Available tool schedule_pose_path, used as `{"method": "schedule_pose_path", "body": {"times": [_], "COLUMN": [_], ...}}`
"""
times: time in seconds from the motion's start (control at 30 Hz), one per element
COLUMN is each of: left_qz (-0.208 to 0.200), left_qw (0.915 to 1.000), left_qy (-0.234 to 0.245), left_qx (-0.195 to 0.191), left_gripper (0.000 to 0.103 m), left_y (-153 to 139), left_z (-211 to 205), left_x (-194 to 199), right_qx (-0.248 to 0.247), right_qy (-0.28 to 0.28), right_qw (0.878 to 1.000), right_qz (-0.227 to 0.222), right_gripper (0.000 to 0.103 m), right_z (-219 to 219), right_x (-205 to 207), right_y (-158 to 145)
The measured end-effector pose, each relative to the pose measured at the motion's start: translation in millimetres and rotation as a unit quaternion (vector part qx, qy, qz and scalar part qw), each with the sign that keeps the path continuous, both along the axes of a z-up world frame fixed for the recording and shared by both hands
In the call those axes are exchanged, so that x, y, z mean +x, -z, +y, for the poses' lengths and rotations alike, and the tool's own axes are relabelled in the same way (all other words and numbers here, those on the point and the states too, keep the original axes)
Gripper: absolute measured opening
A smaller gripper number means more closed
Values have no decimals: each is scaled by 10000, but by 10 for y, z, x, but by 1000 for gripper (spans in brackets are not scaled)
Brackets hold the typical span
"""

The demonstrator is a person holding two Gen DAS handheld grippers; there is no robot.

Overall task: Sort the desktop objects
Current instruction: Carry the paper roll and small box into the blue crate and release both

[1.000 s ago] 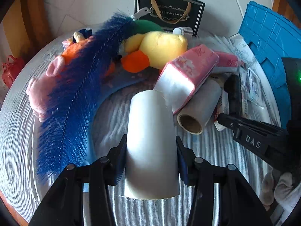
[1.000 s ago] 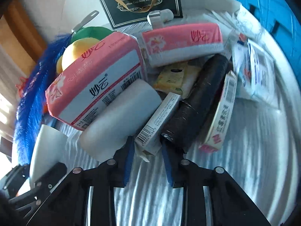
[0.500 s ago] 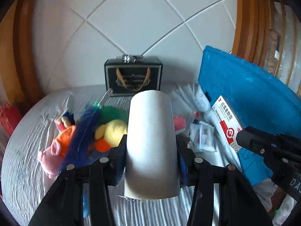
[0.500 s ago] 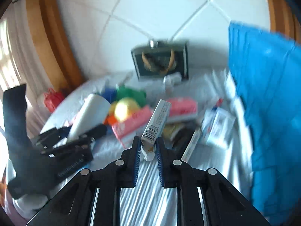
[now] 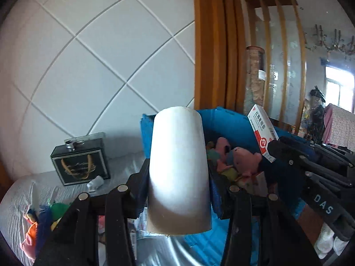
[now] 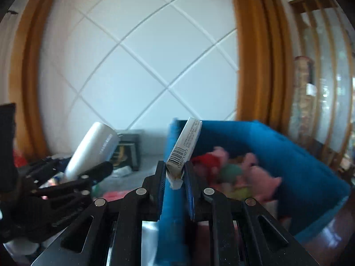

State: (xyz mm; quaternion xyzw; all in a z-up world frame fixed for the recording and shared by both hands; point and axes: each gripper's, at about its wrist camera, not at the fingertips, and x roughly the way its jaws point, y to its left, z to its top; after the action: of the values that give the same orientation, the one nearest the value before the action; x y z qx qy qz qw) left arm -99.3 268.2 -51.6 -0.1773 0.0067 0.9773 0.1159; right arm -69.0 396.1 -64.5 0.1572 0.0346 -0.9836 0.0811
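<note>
On my left, the left gripper is clamped on a plain white roll, smooth and matte, held above the table in front of the blue bin. To the right, my right gripper pinches a slim white carton by its barcode end, tilted up over the bin's plush toys.

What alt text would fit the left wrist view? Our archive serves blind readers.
The left gripper clamps a white roll lengthwise, raised before a blue crate holding plush toys. At right, the right gripper holds a red-and-white box over the crate; behind are a tiled wall and black gift bag.
</note>
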Motion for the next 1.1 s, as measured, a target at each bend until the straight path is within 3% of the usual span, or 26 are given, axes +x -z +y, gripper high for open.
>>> {"method": "schedule_pose_path", "body": {"times": [0.3,0.67,0.8,0.93,1.0,1.07,1.1], "left_qz": [-354,-940,-840,-780,-776,-743,-705], "left_qw": [9973,9928,9942,9950,9953,9958,9962], "left_qy": [529,457,328,310,318,297,281], "left_qx": [-373,-586,-593,-541,-494,-446,-422], "left_gripper": [46,47,76,80,80,80,80], "left_y": [-71,169,166,153,150,133,122], "left_z": [1217,1687,1671,1643,1618,1568,1535], "left_x": [-192,-502,-509,-496,-493,-482,-465], "right_qx": [553,894,903,908,891,858,842], "right_qy": [1066,1292,1274,1330,1369,1436,1456], "right_qw": [9924,9829,9816,9804,9799,9794,9796], "right_qz": [-250,-956,-1099,-1133,-1143,-1129,-1096], "right_gripper": [17,17,17,17,23,53,80], "right_z": [986,1593,1669,1709,1729,1749,1756], "right_x": [-259,-767,-872,-906,-915,-911,-903], "right_y": [135,479,550,571,571,572,562]}}
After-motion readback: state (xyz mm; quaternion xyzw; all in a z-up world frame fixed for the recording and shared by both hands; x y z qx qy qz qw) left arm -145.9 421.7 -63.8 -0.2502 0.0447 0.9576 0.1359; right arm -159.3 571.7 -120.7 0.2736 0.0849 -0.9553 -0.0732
